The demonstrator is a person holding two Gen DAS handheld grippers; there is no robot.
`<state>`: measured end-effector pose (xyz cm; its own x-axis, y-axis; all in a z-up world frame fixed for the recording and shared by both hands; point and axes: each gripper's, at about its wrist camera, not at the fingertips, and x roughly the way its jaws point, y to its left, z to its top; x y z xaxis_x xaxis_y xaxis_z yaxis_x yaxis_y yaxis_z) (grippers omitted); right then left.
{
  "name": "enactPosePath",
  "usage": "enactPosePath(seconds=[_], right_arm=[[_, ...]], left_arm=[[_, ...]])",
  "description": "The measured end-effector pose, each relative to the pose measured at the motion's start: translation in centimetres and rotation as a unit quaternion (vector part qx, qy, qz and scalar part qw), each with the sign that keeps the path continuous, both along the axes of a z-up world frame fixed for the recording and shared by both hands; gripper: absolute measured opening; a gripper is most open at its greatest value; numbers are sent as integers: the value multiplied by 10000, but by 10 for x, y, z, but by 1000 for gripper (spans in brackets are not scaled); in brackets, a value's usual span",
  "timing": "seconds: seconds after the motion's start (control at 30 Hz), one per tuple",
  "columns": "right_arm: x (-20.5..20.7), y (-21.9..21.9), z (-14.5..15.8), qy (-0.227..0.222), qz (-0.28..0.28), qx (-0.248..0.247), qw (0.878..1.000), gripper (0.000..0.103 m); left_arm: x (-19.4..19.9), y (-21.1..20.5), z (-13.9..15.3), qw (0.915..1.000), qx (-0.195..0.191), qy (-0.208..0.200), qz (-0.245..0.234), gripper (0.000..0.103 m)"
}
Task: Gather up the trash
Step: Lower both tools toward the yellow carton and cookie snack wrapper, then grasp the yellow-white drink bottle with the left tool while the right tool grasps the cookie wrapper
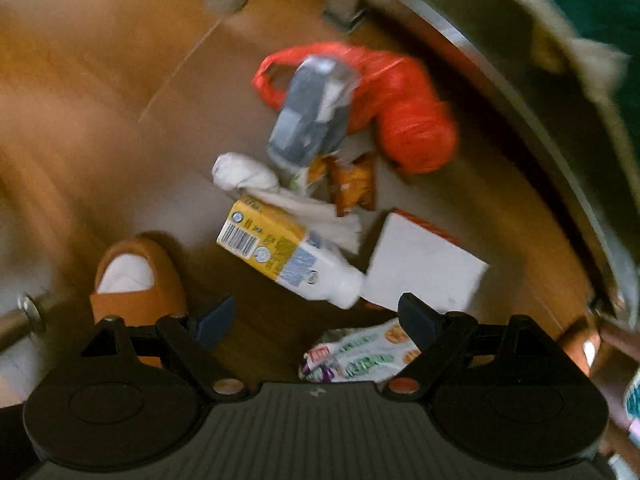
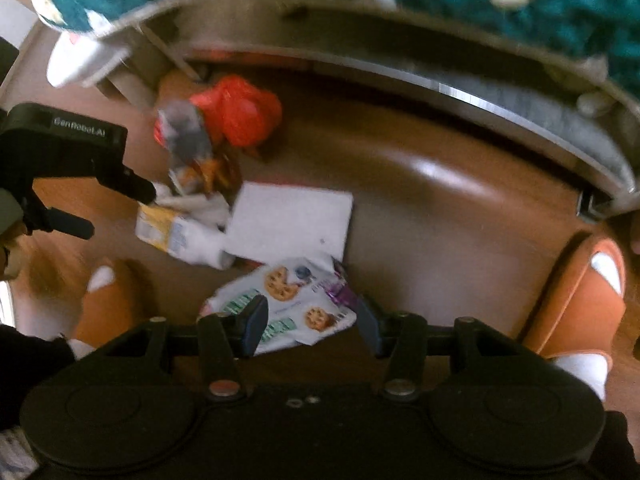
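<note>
Seven trash items, loose heap on wood floor (image 1: 100, 128), beside a bed frame w/ metal rail (image 1: 516, 116).

1. Red plastic bag (image 1: 404, 100) – 12 o'clock of heap, nearest the rail.
2. Grey wrapper (image 1: 312, 112) – lies over bag's left part; blurred.
3. Orange snack wrapper (image 1: 354, 184) – just below item 2.
4. White crumpled paper (image 1: 248, 176) – 9 o'clock of item 3, touching carton.
5. Yellow-and-white carton (image 1: 276, 252) – on its side, centre of heap, cap end toward white box.
6. White box (image 1: 420, 264) – flat, 3 o'clock of carton, touching it.
7. Cookie packet (image 2: 288, 300) – 6 o'clock of heap, nearest both tools.

Left tool (image 1: 320, 316): jaws wide, nothing between pads, pointing down over carton/box; cookie packet partly behind its right finger.
Right tool (image 2: 312, 320): jaws apart, cookie packet seen between fingers; contact w/ pads can't be told.

Misc: orange slippers w/ white socks (image 2: 588, 296) at heap's sides; teal blanket (image 2: 520, 4) on bed.
</note>
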<state>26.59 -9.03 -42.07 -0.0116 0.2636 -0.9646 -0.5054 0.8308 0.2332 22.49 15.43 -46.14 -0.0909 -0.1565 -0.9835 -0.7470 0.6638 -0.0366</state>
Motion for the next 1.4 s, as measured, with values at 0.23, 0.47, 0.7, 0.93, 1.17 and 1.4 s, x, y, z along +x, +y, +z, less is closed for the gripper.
enactPosePath(seconds=[0.23, 0.47, 0.7, 0.93, 1.17, 1.4], right_arm=[[9, 7, -49, 315, 124, -195, 9992, 48], [13, 20, -79, 424, 382, -233, 9981, 48], [15, 24, -97, 426, 494, -256, 9975, 47], [14, 30, -110, 401, 630, -400, 9964, 44], [10, 32, -109, 339, 740, -521, 9953, 26], [-3, 37, -78, 191, 923, -546, 9940, 25]], left_arm=[[-4, 12, -59, 9971, -296, 326, 616, 89], [-6, 16, -92, 9941, -373, 543, 859, 89], [-3, 18, -113, 9927, -487, 517, 978, 88], [-9, 28, -125, 9903, -572, 544, 1140, 77], [-20, 31, -123, 9896, -542, 502, 1230, 57], [-33, 31, -98, 9893, -431, 462, 1318, 51]])
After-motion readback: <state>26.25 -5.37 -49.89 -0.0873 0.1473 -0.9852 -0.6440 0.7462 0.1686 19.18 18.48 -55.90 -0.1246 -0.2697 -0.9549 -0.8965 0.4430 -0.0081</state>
